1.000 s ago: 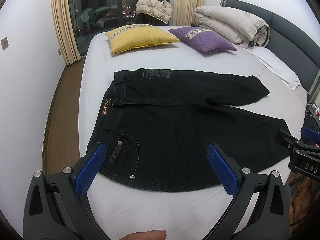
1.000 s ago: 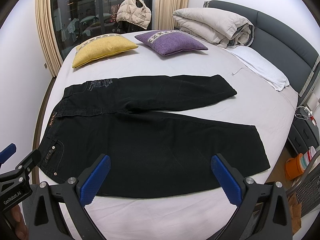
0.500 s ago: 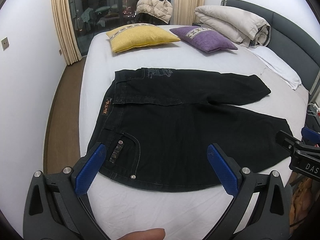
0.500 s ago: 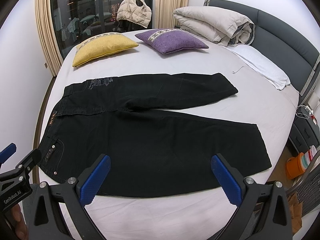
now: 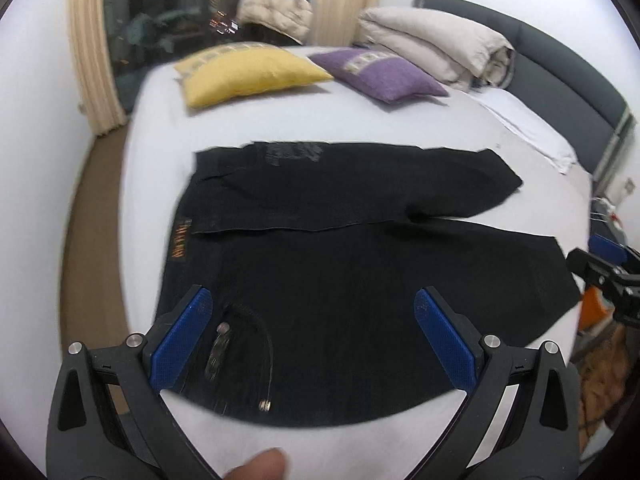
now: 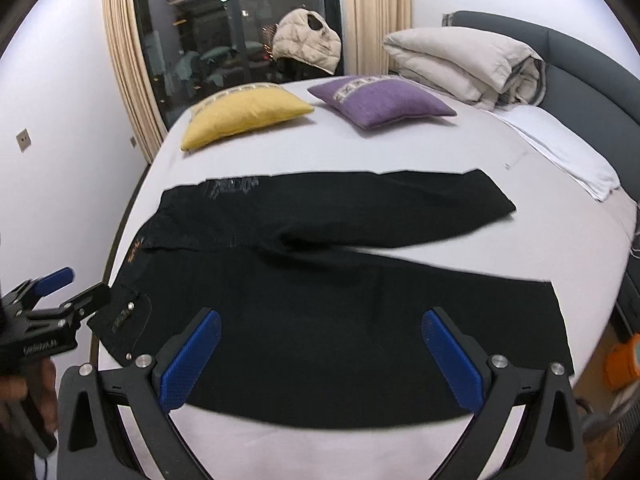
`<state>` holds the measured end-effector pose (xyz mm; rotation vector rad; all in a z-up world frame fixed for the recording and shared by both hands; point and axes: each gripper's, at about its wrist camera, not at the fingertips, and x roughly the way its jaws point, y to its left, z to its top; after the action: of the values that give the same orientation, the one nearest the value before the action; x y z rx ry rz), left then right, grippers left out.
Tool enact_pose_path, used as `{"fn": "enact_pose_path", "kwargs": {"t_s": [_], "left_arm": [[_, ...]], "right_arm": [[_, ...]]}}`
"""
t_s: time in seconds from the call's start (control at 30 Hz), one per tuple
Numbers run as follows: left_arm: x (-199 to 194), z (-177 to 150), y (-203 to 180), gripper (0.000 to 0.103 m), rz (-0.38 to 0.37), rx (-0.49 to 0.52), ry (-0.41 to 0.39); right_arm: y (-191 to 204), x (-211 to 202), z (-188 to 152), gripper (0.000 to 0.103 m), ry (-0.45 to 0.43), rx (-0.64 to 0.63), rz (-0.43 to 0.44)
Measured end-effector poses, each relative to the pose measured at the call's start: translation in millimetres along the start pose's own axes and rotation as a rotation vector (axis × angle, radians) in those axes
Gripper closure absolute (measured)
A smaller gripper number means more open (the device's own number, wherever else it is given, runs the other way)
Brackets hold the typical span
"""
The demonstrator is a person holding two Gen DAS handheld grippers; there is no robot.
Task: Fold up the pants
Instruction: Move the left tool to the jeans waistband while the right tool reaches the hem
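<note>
Black pants (image 5: 320, 272) (image 6: 328, 300) lie spread flat on the white bed (image 5: 280, 444) (image 6: 400, 148), waistband to the left, both legs running right. My left gripper (image 5: 312, 336) hangs open above the near hip and back pocket. It shows in the right wrist view as the left gripper (image 6: 66, 290) at the waistband corner. My right gripper (image 6: 320, 356) is open over the near leg, nothing between its blue pads (image 6: 192, 360). In the left wrist view the right gripper (image 5: 600, 264) appears by the near leg's hem.
A yellow pillow (image 6: 244, 114) and a purple pillow (image 6: 380, 98) lie behind the pants. A folded duvet (image 6: 468, 64) and white pillow (image 6: 560, 148) sit by the grey headboard (image 6: 592, 64). A beige jacket (image 6: 308, 40) hangs before the dark window. An orange object (image 6: 620, 360) stands off the bed's right side.
Both grippers have moved forward and lower toward the pants, which now fill more of each view. The left gripper now reaches the waistband corner. The pants have not moved.
</note>
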<state>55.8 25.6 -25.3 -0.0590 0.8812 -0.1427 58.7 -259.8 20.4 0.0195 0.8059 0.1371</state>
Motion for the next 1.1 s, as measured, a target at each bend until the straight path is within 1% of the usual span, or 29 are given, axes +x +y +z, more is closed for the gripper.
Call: {"fn": "enact_pose_path", "kwargs": {"t_s": [0.1, 0.17, 0.2, 0.23, 0.33, 0.37, 0.4, 0.43, 0.47, 0.5, 0.53, 0.6, 0.7, 0.77, 0.8, 0.87, 0.97, 1.1], "left_arm": [[19.0, 19.9, 6.4, 0.0, 0.018, 0.043, -0.006], [36.8, 37.6, 10.2, 0.0, 0.003, 0.09, 0.02], [48.1, 48.7, 11.2, 0.0, -0.003, 0.122, 0.046], [59.3, 62.0, 13.3, 0.0, 0.006, 0.163, 0.058], [89.1, 107.9, 24.3, 0.0, 0.063, 0.282, 0.009], [104.3, 125.5, 29.2, 0.0, 0.078, 0.314, 0.017], [121.0, 142.3, 34.0, 0.0, 0.078, 0.341, 0.039], [139.9, 160.0, 38.2, 0.0, 0.05, 0.37, 0.067], [158.1, 175.2, 42.3, 0.0, 0.021, 0.394, 0.095], [176.2, 188.7, 45.9, 0.0, 0.005, 0.41, 0.122], [197.2, 203.1, 51.5, 0.0, -0.014, 0.42, 0.158], [236.9, 225.4, 63.1, 0.001, -0.08, 0.434, 0.228], [280.5, 243.0, 73.8, 0.011, -0.114, 0.444, 0.308], [300.1, 242.9, 74.7, 0.021, -0.117, 0.468, 0.348], [314.0, 245.2, 76.2, 0.024, -0.136, 0.488, 0.383], [329.0, 245.4, 79.3, 0.031, -0.151, 0.524, 0.424], [345.8, 247.7, 87.2, 0.033, -0.166, 0.55, 0.466], [360.4, 253.3, 104.7, 0.033, -0.174, 0.525, 0.483]], "right_arm": [[-14.2, 11.8, 14.3, 0.0, -0.008, 0.009, 0.039], [-23.8, 20.4, 23.4, 0.0, -0.02, 0.006, 0.066], [-27.8, 24.2, 27.1, 0.0, -0.022, 0.002, 0.074], [-32.4, 29.5, 30.8, 0.0, -0.021, -0.004, 0.079], [-45.2, 49.2, 42.8, 0.0, -0.019, -0.042, 0.133], [-49.1, 57.9, 48.1, 0.002, -0.013, -0.064, 0.147], [-52.0, 64.6, 52.3, 0.008, -0.006, -0.08, 0.151], [-54.2, 71.7, 56.9, 0.011, 0.004, -0.098, 0.162], [-57.3, 80.5, 61.9, 0.016, 0.017, -0.113, 0.179], [-60.3, 88.1, 65.9, 0.019, 0.03, -0.12, 0.19], [-63.2, 94.6, 69.0, 0.02, 0.04, -0.124, 0.2], [-67.8, 107.9, 73.6, 0.024, 0.056, -0.138, 0.235], [-70.9, 128.3, 75.4, 0.026, 0.088, -0.158, 0.266], [-72.4, 144.2, 74.2, 0.027, 0.115, -0.17, 0.281], [-72.9, 150.5, 73.9, 0.028, 0.128, -0.172, 0.287], [-74.0, 162.1, 73.3, 0.029, 0.149, -0.173, 0.296], [-74.6, 175.4, 74.0, 0.029, 0.164, -0.183, 0.317], [-70.8, 183.8, 79.2, 0.029, 0.166, -0.207, 0.345]]}}
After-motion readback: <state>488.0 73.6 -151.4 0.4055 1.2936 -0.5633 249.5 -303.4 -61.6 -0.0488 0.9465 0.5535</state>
